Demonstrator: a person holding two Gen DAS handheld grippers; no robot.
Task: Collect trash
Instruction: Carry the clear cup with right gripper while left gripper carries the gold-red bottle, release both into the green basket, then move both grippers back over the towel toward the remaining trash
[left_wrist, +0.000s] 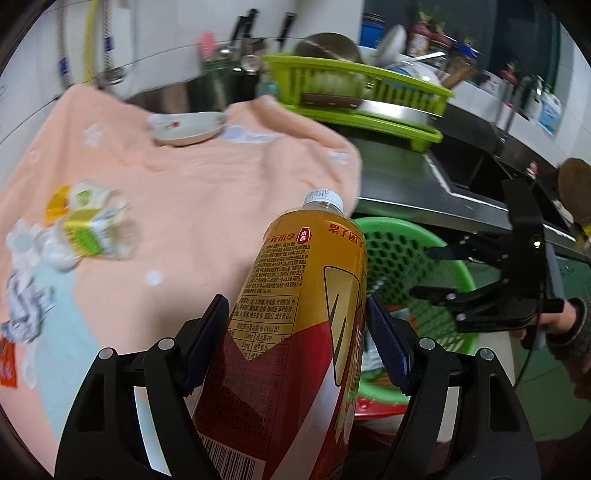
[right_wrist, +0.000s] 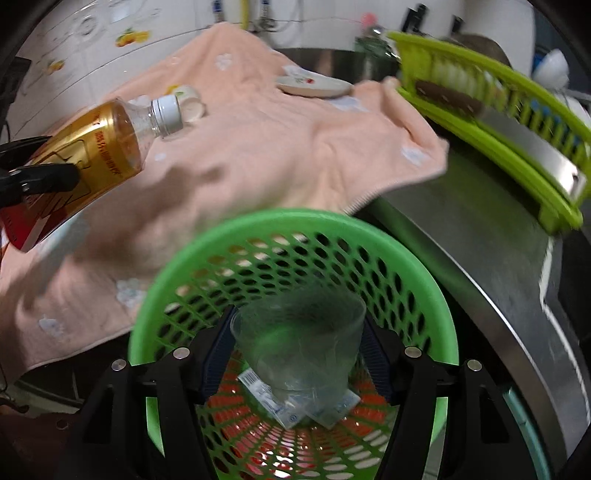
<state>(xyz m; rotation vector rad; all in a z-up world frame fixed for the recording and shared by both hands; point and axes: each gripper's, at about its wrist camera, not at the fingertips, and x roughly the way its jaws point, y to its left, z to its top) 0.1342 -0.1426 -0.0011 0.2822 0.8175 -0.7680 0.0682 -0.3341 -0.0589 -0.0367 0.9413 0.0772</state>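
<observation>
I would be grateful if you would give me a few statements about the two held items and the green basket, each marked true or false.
1. The left gripper holds a golden drinks bottle with a white cap. True.
2. The clear plastic cup between the right gripper's fingers is over the green basket. True.
3. The basket is empty. False: some packaging lies at its bottom.
4. The small dish sits inside the lime dish rack. False: it rests on the peach towel.
5. No trash is left on the towel. False: a crumpled bottle lies there.
</observation>
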